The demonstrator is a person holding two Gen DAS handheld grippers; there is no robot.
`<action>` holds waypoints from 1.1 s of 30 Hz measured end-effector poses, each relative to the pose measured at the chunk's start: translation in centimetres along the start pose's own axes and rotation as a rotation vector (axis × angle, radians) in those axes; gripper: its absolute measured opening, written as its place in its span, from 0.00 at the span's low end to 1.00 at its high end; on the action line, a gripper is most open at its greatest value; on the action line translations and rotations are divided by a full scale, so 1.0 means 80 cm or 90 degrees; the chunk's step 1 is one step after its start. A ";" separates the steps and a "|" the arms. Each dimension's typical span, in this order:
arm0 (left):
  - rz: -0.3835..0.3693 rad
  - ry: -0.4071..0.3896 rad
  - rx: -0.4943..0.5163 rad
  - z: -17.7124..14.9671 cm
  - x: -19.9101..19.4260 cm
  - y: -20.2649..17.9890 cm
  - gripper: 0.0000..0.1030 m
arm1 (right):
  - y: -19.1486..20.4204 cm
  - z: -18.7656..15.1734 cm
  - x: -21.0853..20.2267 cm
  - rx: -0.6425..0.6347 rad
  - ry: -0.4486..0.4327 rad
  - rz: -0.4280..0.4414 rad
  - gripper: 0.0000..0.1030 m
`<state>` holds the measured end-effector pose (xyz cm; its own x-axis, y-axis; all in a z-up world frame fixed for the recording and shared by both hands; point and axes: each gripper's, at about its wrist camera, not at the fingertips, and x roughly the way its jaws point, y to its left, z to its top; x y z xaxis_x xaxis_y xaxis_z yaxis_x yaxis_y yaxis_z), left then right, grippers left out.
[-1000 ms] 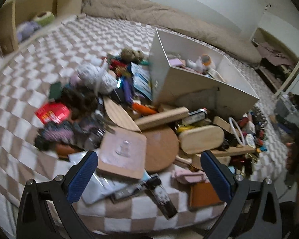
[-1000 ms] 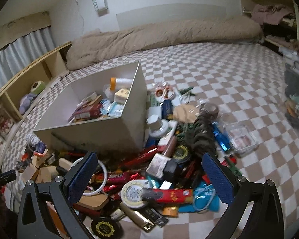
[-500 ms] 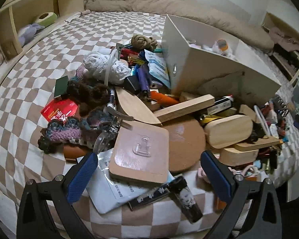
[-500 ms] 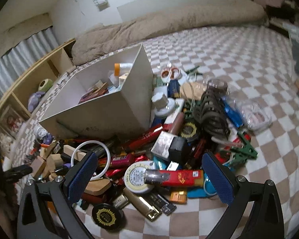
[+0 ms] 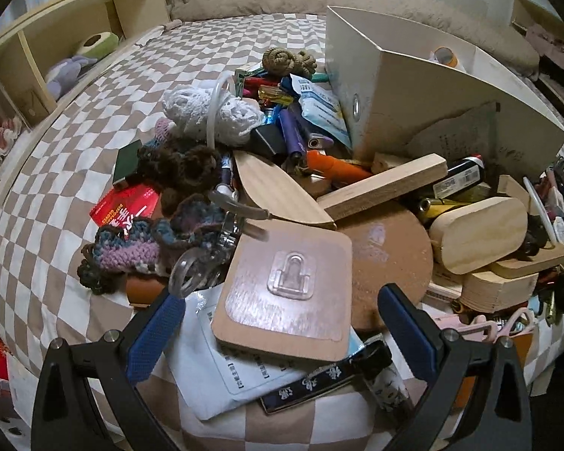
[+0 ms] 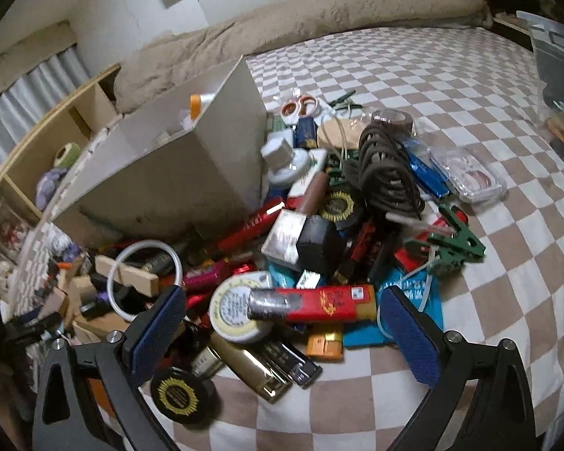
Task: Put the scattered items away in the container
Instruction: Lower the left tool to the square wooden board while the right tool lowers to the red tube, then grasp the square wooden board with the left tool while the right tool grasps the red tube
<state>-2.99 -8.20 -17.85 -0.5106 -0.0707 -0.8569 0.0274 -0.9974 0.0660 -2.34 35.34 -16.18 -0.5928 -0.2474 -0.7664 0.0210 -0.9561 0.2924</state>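
Right tongs closing, nothing clamped; red tube between pads, long axis crosswise. Left tongs apart, straddling wood board.

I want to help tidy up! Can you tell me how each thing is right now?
White cardboard box: open-topped, partly filled.
Square wooden board with clear hook: lying flat on the pile.
Red lighter: lying flat, between the jaws.
Left gripper: open.
Right gripper: open, closing.

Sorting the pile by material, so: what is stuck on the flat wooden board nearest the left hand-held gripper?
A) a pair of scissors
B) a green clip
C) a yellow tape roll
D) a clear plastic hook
D: a clear plastic hook on a transparent pad sits on the wooden board.
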 end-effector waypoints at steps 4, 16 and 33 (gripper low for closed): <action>0.015 0.003 0.012 0.000 0.005 -0.006 0.99 | 0.001 -0.005 0.011 -0.011 0.019 -0.038 0.86; 0.027 -0.003 0.019 0.002 0.004 -0.009 0.77 | 0.004 -0.009 0.026 -0.045 0.035 -0.080 0.83; -0.023 -0.002 -0.012 0.000 -0.003 -0.004 0.67 | 0.016 -0.010 0.027 -0.060 0.047 -0.097 0.80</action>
<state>-2.85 -7.84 -17.66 -0.5143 -0.0348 -0.8569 0.0251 -0.9994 0.0255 -2.90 33.45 -17.91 -0.5349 -0.1065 -0.8382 0.0128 -0.9929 0.1181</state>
